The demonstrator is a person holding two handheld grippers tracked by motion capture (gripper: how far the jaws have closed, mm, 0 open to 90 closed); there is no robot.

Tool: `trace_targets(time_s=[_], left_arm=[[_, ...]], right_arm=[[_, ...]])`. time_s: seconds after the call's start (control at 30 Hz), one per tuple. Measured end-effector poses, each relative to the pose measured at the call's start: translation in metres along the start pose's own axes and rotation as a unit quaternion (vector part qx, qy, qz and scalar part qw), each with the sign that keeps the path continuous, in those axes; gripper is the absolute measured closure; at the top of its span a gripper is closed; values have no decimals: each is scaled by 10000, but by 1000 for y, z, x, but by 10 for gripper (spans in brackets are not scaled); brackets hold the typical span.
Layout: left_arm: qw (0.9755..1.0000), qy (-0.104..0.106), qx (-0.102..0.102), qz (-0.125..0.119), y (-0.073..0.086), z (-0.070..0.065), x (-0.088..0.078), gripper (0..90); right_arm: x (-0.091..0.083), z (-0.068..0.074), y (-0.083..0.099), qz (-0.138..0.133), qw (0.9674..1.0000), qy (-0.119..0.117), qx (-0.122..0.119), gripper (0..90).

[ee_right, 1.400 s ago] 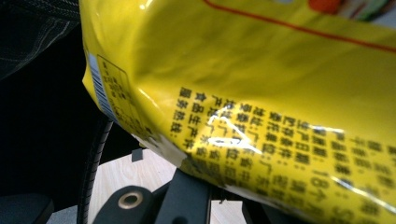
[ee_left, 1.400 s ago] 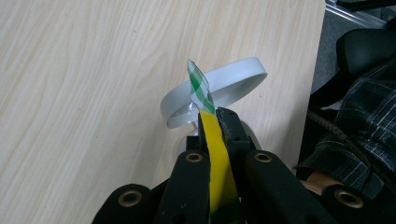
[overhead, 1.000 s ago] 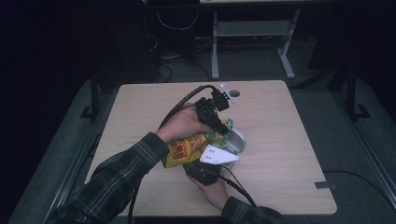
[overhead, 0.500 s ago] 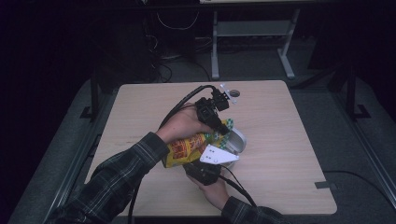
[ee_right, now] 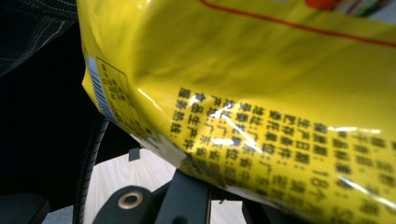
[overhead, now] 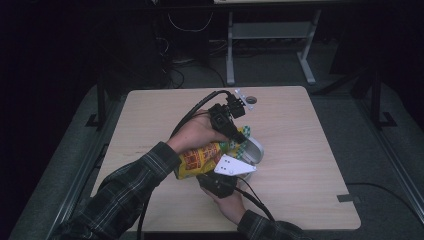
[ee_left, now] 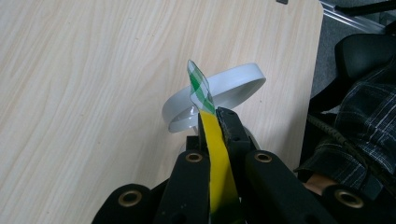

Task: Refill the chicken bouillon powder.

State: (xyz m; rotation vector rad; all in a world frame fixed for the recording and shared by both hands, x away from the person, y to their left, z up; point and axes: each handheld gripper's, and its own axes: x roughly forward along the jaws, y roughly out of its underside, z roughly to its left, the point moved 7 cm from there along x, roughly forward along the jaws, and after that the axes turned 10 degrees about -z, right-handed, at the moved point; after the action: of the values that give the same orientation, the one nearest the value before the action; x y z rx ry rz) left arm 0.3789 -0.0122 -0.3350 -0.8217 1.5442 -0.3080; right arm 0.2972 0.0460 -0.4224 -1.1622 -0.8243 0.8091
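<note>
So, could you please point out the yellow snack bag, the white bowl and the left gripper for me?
yellow snack bag (ee_right: 261,84): right gripper view, on its printed side.
white bowl (ee_left: 233,79): left gripper view, on its rim.
left gripper (ee_left: 215,114): left gripper view, at its jaw tips, clamped on the bag's edge.

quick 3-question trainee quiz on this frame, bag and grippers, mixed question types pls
1. True or false: the left gripper is shut on the top edge of the yellow snack bag.
2. What lies on the table just beyond the bag's green-checked end?
A. a white bowl
B. a red mug
C. a metal spoon
3. Fill in: the right gripper holds the bag from the side ____ the person.

Key
1. True: in the left gripper view the jaws pinch the bag's thin yellow edge.
2. A: the white bowl sits right behind the bag's tip.
3. Nearest: in the high view it is at the bag's lower edge, and its jaws are shut on it.
</note>
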Motion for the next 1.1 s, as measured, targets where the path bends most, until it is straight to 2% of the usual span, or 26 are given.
trace_targets(time_s=[1.1], left_arm=[[9999, -19, 90, -87, -4, -2, -3, 898]], right_arm=[[-2, -1, -3, -29, 10000, 21, -10, 899]])
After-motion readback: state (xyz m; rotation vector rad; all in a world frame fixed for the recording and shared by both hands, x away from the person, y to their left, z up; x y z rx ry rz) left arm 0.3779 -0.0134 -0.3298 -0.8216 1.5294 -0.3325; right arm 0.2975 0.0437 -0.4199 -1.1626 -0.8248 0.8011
